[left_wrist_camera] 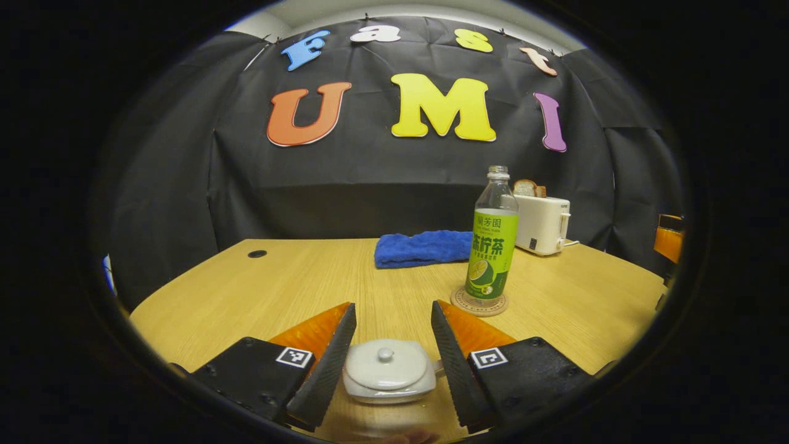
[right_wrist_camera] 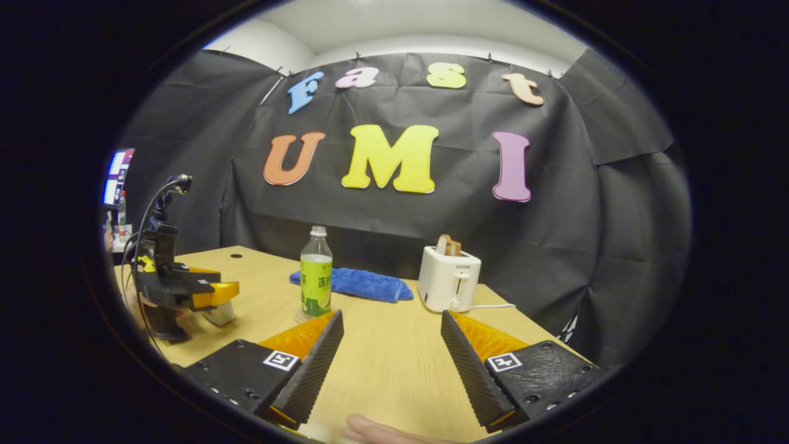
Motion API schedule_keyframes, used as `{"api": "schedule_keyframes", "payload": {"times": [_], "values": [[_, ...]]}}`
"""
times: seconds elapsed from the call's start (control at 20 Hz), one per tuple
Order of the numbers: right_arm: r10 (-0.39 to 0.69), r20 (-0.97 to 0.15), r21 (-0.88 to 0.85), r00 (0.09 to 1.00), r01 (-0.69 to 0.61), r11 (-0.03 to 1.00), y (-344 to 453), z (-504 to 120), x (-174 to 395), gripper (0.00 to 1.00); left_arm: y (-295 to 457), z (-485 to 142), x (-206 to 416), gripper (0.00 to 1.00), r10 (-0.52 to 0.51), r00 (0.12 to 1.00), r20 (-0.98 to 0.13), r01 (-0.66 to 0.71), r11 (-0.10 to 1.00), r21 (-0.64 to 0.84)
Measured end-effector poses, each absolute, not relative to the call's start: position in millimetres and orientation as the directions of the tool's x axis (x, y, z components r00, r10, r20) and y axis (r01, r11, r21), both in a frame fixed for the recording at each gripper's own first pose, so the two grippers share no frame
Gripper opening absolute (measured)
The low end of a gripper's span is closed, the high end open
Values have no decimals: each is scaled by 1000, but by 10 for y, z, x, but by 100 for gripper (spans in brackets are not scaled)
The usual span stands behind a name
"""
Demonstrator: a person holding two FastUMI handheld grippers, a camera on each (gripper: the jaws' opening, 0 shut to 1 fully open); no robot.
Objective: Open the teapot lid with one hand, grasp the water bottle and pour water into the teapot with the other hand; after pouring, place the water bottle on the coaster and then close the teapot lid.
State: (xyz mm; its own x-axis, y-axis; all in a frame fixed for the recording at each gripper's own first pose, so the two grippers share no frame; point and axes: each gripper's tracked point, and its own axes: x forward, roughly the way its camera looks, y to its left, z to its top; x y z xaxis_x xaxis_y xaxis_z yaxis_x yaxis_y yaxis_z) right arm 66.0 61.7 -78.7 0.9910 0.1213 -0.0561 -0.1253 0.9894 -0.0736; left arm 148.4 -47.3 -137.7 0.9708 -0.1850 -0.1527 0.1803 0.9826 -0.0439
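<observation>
A white teapot (left_wrist_camera: 389,385) stands near the table's front edge with its knobbed lid (left_wrist_camera: 386,365) seated on it. My left gripper (left_wrist_camera: 393,304) is open, one finger on each side of the teapot, neither touching it. A green-labelled water bottle (left_wrist_camera: 493,246) stands upright and uncapped on a round coaster (left_wrist_camera: 479,304), beyond and to the right. In the right gripper view, my right gripper (right_wrist_camera: 392,314) is open over bare table with nothing between its fingers. The bottle (right_wrist_camera: 316,280) is ahead to its left. Farther left is the left gripper (right_wrist_camera: 212,295), over the partly hidden teapot (right_wrist_camera: 220,314).
A folded blue towel (left_wrist_camera: 425,248) lies behind the bottle. A white toaster (left_wrist_camera: 542,223) with bread in it stands at the back right, its cord trailing off. The wooden table (left_wrist_camera: 277,290) has a small cable hole (left_wrist_camera: 257,253) at the far left. A fingertip (right_wrist_camera: 376,428) shows at the bottom edge.
</observation>
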Motion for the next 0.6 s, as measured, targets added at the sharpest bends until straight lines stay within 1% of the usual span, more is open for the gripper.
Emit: {"api": "schedule_keyframes", "payload": {"times": [0.05, 0.1, 0.15, 0.3, 0.4, 0.5, 0.55, 0.6], "values": [[115, -57, -69, 992, -119, 991, 603, -791, 660, 95, -421, -1321, 1466, 79, -164, 976, -140, 161, 987, -31], [105, -55, -63, 993, -108, 992, 581, -772, 666, 95, -373, -1280, 1421, 81, -142, 980, -139, 141, 990, -17], [90, -50, -58, 995, -93, 994, 550, -752, 671, 95, -346, -1206, 1378, 87, -132, 984, -121, 133, 991, -2], [85, -52, -31, 995, -87, 996, 550, -739, 666, 93, -287, -985, 1193, 87, -113, 989, -98, 114, 993, 6], [85, -51, -30, 995, -86, 996, 542, -718, 653, 92, -316, -839, 1042, 87, -130, 987, -93, 133, 991, 24], [83, -48, -31, 995, -85, 996, 539, -679, 618, 97, -309, -695, 854, 87, -133, 987, -85, 137, 990, 45], [82, -57, -27, 995, -84, 996, 539, -680, 586, 95, -337, -609, 769, 87, -140, 987, -80, 145, 988, 50], [81, -71, -25, 994, -83, 996, 535, -679, 546, 97, -348, -537, 680, 87, -146, 987, -69, 150, 987, 57]]}}
